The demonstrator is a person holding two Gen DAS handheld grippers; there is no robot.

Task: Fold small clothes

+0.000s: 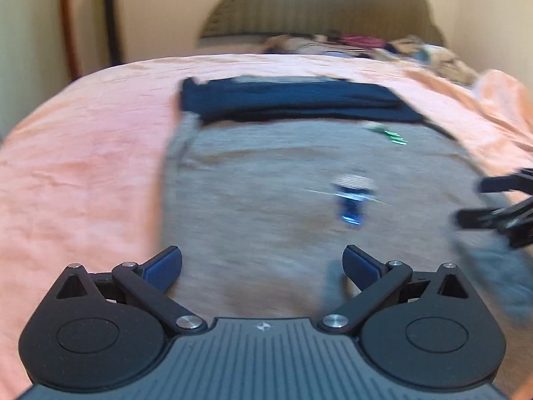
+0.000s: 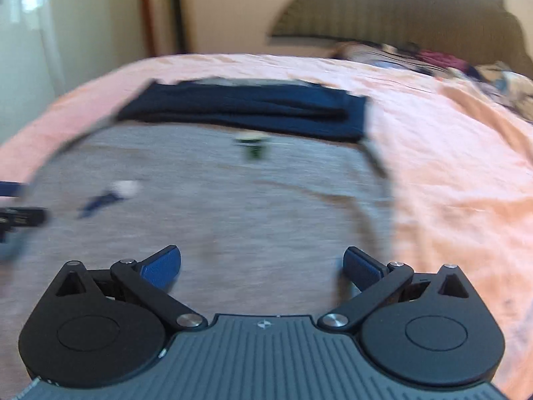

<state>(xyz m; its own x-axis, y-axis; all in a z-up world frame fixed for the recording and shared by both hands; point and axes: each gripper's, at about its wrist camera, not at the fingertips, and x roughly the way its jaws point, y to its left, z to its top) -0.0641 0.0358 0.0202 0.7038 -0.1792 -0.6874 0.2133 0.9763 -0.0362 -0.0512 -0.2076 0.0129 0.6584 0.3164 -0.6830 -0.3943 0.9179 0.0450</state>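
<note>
A grey garment [image 1: 266, 193] with small printed patches lies flat on the pink bedspread [image 1: 83, 166]; it also shows in the right wrist view [image 2: 216, 206]. A dark navy folded part [image 1: 293, 100] lies across its far end, also seen in the right wrist view [image 2: 246, 110]. My left gripper [image 1: 262, 263] is open and empty, low over the near part of the garment. My right gripper [image 2: 262, 263] is open and empty over the garment's near right part. It also shows at the right edge of the left wrist view [image 1: 499, 200]. Both views are motion-blurred.
A pile of mixed clothes [image 1: 383, 46] lies at the far end of the bed by the headboard [image 1: 316, 10]. Pink bedspread [image 2: 449, 183] spreads on both sides of the garment. A wall and dark poles [image 1: 110, 16] stand at the far left.
</note>
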